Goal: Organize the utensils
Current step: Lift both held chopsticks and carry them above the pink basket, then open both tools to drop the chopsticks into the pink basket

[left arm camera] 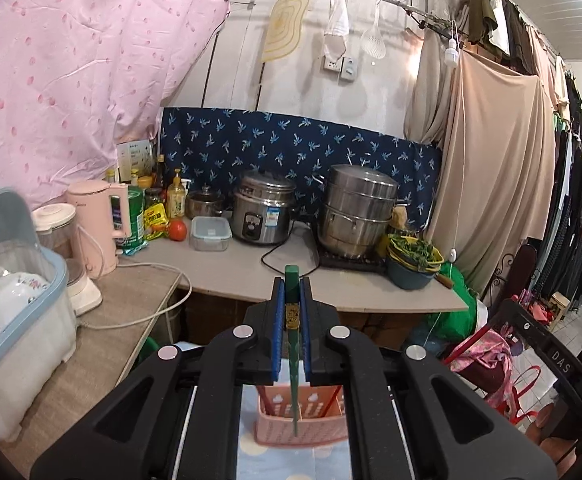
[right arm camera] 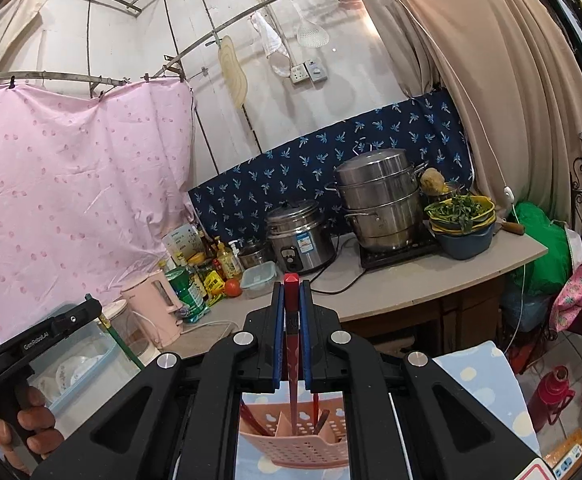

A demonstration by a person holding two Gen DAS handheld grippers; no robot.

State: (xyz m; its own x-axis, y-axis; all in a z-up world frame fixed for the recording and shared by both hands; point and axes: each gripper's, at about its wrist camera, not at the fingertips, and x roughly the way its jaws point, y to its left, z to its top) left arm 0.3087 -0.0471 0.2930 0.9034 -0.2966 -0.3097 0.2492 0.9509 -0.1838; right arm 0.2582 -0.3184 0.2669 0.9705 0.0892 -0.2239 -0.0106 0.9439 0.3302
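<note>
Grey countertop (left arm camera: 227, 268) along wall. Steel rice cooker (left arm camera: 262, 208), cord trailing forward; beside it a clear lidded food container (left arm camera: 210, 233) and a tomato (left arm camera: 177, 230). Stacked steel steamer pot (left arm camera: 357, 210) on a black hob. Blue basin (left arm camera: 409, 276) holding leafy greens. Pink electric kettle (left arm camera: 101, 224) near bottles. Pink dotted sheet (left arm camera: 79, 80) hangs left; navy patterned cloth (left arm camera: 291, 144) behind the pots.

We stand in a makeshift home kitchen: a rice cooker (left arm camera: 262, 216), a stacked steamer pot (left arm camera: 357, 210), a pink kettle (left arm camera: 103, 228) and sauce bottles (left arm camera: 176, 199) crowd the counter (left arm camera: 227, 268) (clothes (left arm camera: 579, 184) hang alongside).
</note>
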